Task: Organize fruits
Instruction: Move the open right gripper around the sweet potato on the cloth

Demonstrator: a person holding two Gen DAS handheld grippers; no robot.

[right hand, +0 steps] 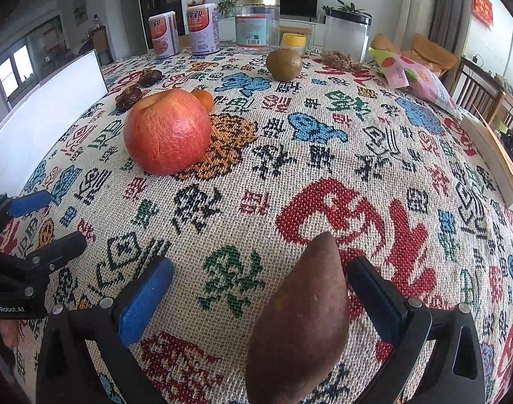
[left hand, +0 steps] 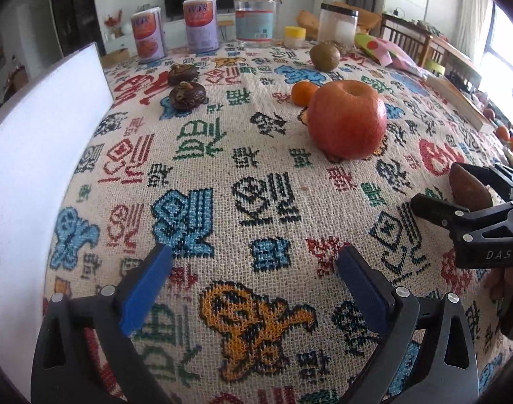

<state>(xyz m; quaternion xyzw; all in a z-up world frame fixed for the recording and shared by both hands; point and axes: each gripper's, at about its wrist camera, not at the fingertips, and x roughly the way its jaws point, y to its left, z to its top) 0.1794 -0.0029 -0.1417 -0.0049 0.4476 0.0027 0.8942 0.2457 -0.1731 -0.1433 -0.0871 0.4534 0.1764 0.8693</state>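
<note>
A big red apple (left hand: 347,119) (right hand: 167,131) stands mid-table on the patterned cloth (left hand: 222,175), with a small orange (left hand: 303,92) (right hand: 204,98) right behind it. Farther back sit a round green-brown fruit (left hand: 324,56) (right hand: 284,64) and two dark wrinkled fruits (left hand: 187,96) (right hand: 128,98). My left gripper (left hand: 256,259) (right hand: 51,222) hangs open over bare cloth with nothing between its blue pads. My right gripper (right hand: 259,299) (left hand: 438,185) is open around a brown sweet potato (right hand: 300,320) (left hand: 470,188) that lies on the cloth, close to the right-hand finger and far from the other.
A white board (left hand: 37,168) runs along the table's left edge. Two tins (left hand: 200,23), a clear jar (left hand: 256,17), a frosted jar (left hand: 337,23) and a small yellow-lidded pot (left hand: 295,35) line the back. A pink snack bag (right hand: 414,77) and a book (right hand: 498,165) lie at the right.
</note>
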